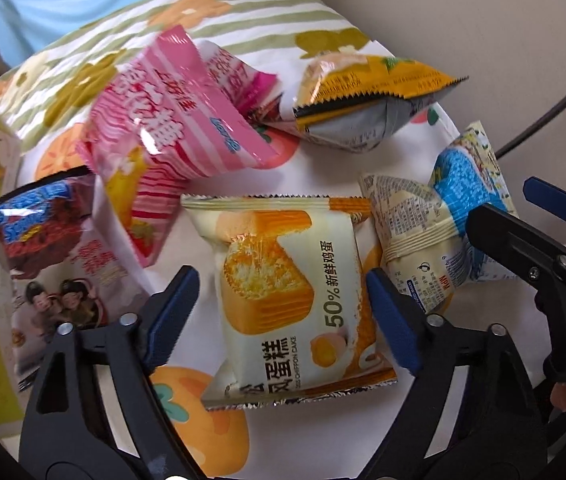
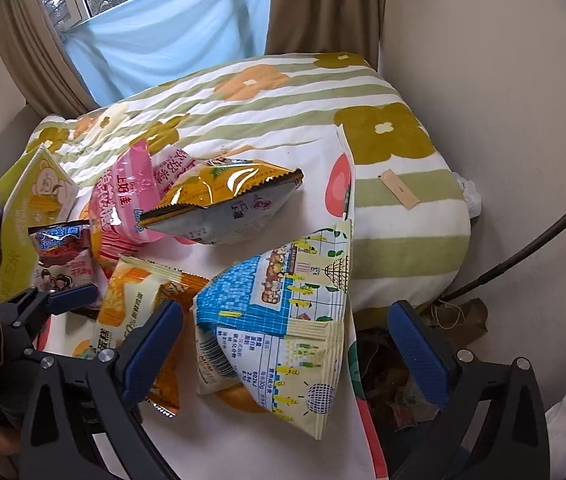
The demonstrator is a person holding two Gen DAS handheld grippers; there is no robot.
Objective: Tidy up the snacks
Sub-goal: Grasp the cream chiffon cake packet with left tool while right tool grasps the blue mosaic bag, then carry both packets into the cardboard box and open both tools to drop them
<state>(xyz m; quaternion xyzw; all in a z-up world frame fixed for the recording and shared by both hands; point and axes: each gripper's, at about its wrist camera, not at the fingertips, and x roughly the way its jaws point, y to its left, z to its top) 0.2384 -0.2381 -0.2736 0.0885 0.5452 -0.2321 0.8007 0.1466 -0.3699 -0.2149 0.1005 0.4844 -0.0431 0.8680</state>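
Several snack packets lie on a white fruit-print cloth [image 1: 307,168]. My left gripper [image 1: 283,316] is open, its blue pads on either side of a cream chiffon cake packet [image 1: 283,300], not closed on it. My right gripper [image 2: 295,344] is open around a blue-and-cream packet [image 2: 283,320], which also shows in the left wrist view [image 1: 439,232]. A pink packet [image 1: 171,128], a yellow-and-grey packet [image 1: 367,100] and a dark red packet [image 1: 39,224] lie further back. The right gripper [image 1: 523,208] shows at the right of the left wrist view.
A yellow-green box [image 2: 39,200] stands at the left. A striped flower-print pillow [image 2: 283,92] lies behind the snacks against a beige wall. A black cable [image 2: 523,256] runs at the right. Clutter lies on the floor [image 2: 387,376] below the cloth's right edge.
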